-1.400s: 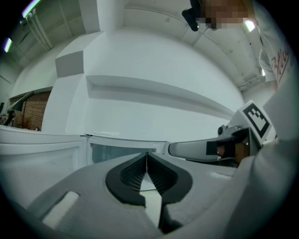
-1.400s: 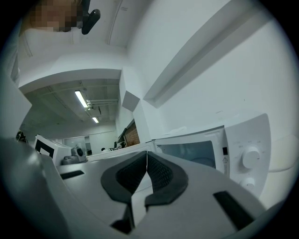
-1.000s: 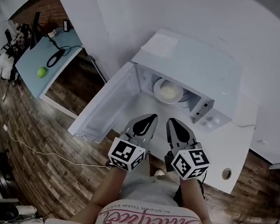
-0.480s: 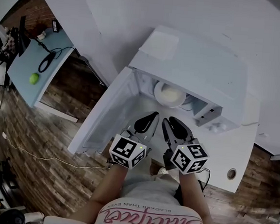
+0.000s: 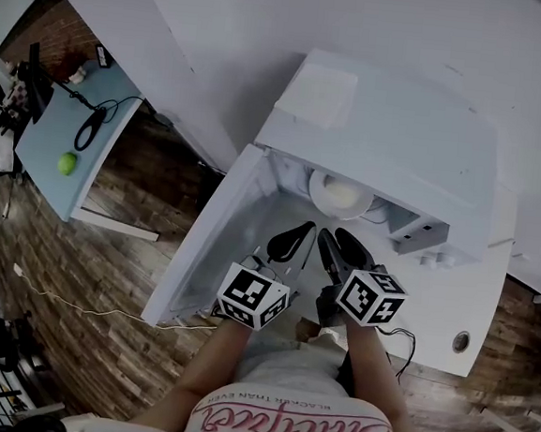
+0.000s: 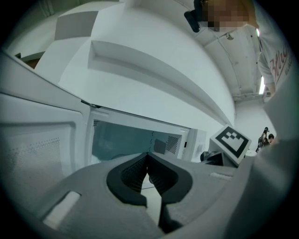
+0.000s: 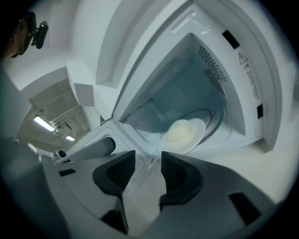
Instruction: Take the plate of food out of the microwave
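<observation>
A small round green fruit (image 5: 66, 162) lies near one end of a pale blue surface (image 5: 40, 141), a looped black cable (image 5: 90, 127) at its middle, above a brown wood-plank floor (image 5: 117, 253) with a thin white cord (image 5: 75, 302).

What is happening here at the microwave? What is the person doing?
A person holds a claw in each hand in front of the microwave. Its door stands open on the left side, and the plate of food sits inside, not yet touched. The right claw has just been opening its jaws, with nothing between them, and points toward the plate. The left claw is shut and empty beside it.
</observation>
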{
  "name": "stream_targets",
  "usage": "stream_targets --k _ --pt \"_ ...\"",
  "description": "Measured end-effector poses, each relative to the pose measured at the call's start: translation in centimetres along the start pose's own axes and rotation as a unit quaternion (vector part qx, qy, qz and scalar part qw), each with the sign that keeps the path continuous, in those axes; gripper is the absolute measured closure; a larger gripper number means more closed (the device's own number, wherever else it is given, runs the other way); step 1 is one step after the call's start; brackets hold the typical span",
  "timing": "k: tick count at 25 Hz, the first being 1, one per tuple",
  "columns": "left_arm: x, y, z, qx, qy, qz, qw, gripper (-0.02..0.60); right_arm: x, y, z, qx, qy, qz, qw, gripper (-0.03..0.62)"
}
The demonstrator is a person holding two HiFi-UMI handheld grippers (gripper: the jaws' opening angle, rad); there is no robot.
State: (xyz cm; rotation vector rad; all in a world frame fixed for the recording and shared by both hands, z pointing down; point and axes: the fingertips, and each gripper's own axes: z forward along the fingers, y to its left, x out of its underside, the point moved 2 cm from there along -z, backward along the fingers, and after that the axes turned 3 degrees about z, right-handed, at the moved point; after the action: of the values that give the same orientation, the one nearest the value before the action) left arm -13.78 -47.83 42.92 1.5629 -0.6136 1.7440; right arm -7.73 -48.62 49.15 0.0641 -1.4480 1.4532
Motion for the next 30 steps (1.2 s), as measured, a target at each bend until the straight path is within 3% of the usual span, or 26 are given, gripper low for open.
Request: stream_targets --k 5,12,30 --pt "0.9 0.6 0.7 0.016 0.018 0.0 0.9997 0.577 0.9 -1.9 1.8 0.03 -0.005 0.097 0.995 0.427" --pt "1.3 1.3 1.7 0.043 0.028 0.004 0.9987 0.577 0.6 -4.1 3.3 0.025 -0.055 0.238 0.969 0.427" --pt "1.6 1.9 3.7 0.079 0.038 0.01 0.9961 0.577 0.1 -6.7 6.5 0.048 -0.073 0.385 0.919 0.421"
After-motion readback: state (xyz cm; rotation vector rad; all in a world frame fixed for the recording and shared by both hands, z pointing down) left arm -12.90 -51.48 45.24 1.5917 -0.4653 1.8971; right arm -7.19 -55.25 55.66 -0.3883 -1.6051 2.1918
